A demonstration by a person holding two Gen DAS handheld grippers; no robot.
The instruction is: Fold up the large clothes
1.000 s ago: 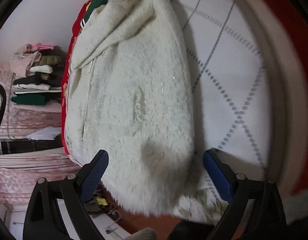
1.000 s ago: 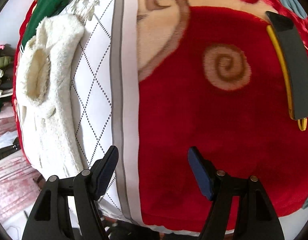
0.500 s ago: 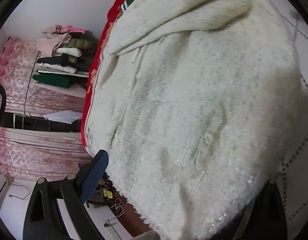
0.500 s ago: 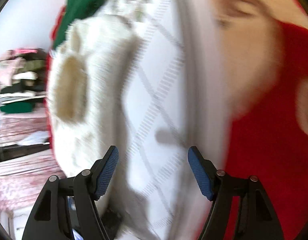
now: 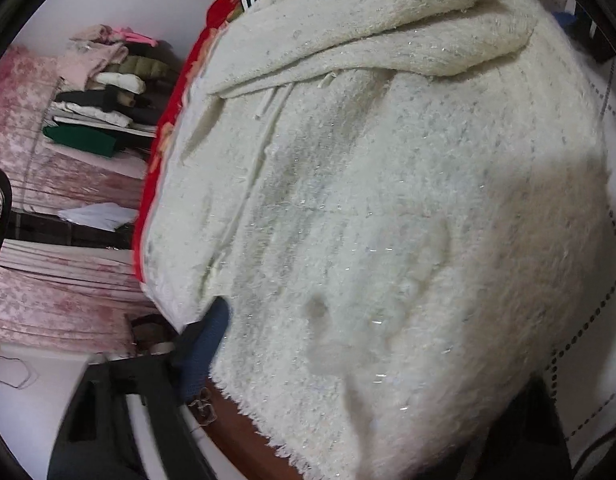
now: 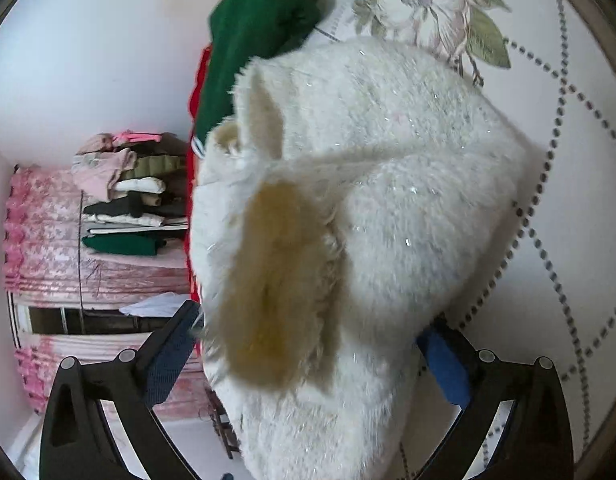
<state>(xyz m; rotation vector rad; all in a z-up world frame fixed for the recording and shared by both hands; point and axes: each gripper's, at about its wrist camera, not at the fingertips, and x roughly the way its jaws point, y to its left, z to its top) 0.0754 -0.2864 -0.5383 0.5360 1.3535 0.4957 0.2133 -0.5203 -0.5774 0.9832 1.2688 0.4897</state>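
A fluffy white sweater (image 5: 380,220) lies on the bed and fills the left wrist view. It also shows in the right wrist view (image 6: 388,184), with its cream-lined neck opening (image 6: 267,280) facing me. My left gripper (image 5: 348,360) straddles the sweater's hem; its left finger (image 5: 203,340) shows, blurred, and the right finger is hidden under the fabric. My right gripper (image 6: 308,348) is open, with the sweater's collar end between its blue-padded fingers (image 6: 444,364).
The white quilted bedspread (image 6: 568,240) with a flower print lies under the sweater, over a red blanket (image 5: 163,152). A green garment (image 6: 259,40) lies at the far end. A stack of folded clothes (image 5: 103,96) sits on a pink-covered shelf to the left.
Both grippers moved left and forward onto the sweater. The right gripper swung from the red blanket to the sweater's collar end. The left gripper's left finger has moved inward against the hem.
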